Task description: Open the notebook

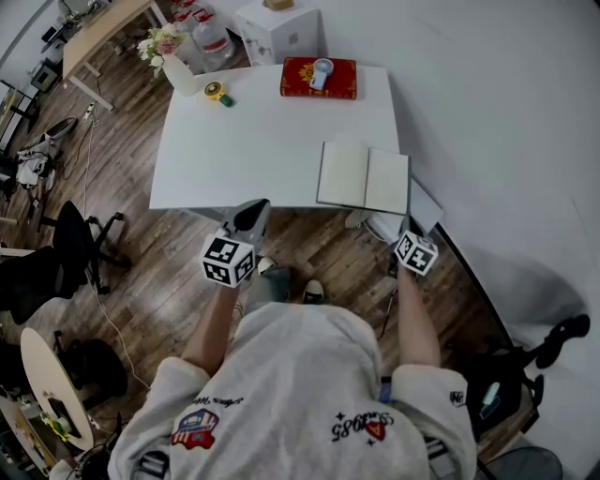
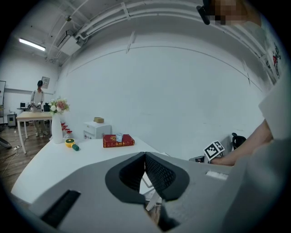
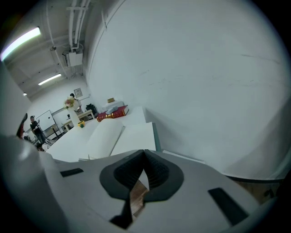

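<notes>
The notebook [image 1: 364, 176] lies open on the white table [image 1: 262, 141], near its front right corner, with two blank pages facing up. In the right gripper view the notebook [image 3: 120, 136] spreads just beyond the jaws. My right gripper [image 1: 409, 230] [image 3: 144, 151] hangs a little off the table's front right corner, close to the notebook's near edge, shut with nothing between its jaws. My left gripper [image 1: 255, 208] [image 2: 145, 154] hovers at the front edge of the table, left of the notebook, also shut and empty.
At the table's far edge lie a red book [image 1: 319, 79] with a small object on top, a yellow round thing [image 1: 217, 91] and a vase of flowers [image 1: 173, 61]. A white cabinet [image 1: 278, 28] stands behind. A white wall runs along the right; a black chair [image 1: 75, 253] stands left.
</notes>
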### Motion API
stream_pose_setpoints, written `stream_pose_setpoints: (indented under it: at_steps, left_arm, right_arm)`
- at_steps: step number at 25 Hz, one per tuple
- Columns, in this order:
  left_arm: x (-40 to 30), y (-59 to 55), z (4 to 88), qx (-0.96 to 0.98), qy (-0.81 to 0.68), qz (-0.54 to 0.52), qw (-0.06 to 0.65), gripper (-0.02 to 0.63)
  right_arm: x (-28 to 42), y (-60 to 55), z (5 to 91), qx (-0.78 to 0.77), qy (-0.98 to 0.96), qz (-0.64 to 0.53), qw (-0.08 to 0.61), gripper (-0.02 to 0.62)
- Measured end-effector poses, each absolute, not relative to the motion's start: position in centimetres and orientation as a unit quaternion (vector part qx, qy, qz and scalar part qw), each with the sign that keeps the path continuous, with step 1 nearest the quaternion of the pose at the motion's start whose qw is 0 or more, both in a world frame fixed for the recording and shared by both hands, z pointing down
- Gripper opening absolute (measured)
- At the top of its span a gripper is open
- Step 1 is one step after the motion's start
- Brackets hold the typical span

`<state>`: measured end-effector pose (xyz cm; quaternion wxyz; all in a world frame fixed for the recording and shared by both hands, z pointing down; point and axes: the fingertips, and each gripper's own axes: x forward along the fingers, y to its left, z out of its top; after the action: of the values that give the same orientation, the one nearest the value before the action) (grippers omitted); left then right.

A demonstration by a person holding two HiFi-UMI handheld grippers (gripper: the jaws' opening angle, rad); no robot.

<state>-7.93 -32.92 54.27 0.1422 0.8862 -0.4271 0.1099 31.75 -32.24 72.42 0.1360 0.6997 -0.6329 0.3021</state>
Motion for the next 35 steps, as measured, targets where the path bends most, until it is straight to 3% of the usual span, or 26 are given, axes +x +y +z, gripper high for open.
stream_pose_setpoints:
  at_steps: [13, 23, 35]
  left_arm:
    - [-5.8, -32.2, 52.9, 0.900, -0.405, 0.099, 0.126, 0.005]
    - [-4.0, -32.5, 50.1, 0.914, -0.386, 0.080, 0.096, 0.005]
    - [-2.8, -32.4, 47.6, 0.922, -0.376, 0.053, 0.078, 0.005]
  right_arm:
    - [25.9, -33.0, 63.8, 0.657, -0.717, 0.183, 0.142, 0.002]
    - [20.6, -33.3, 53.1, 0.624, -0.773, 0.070, 0.092, 0.000]
    - [16.9, -32.1, 46.9, 0.590, -0.805, 0.035, 0.053, 0.000]
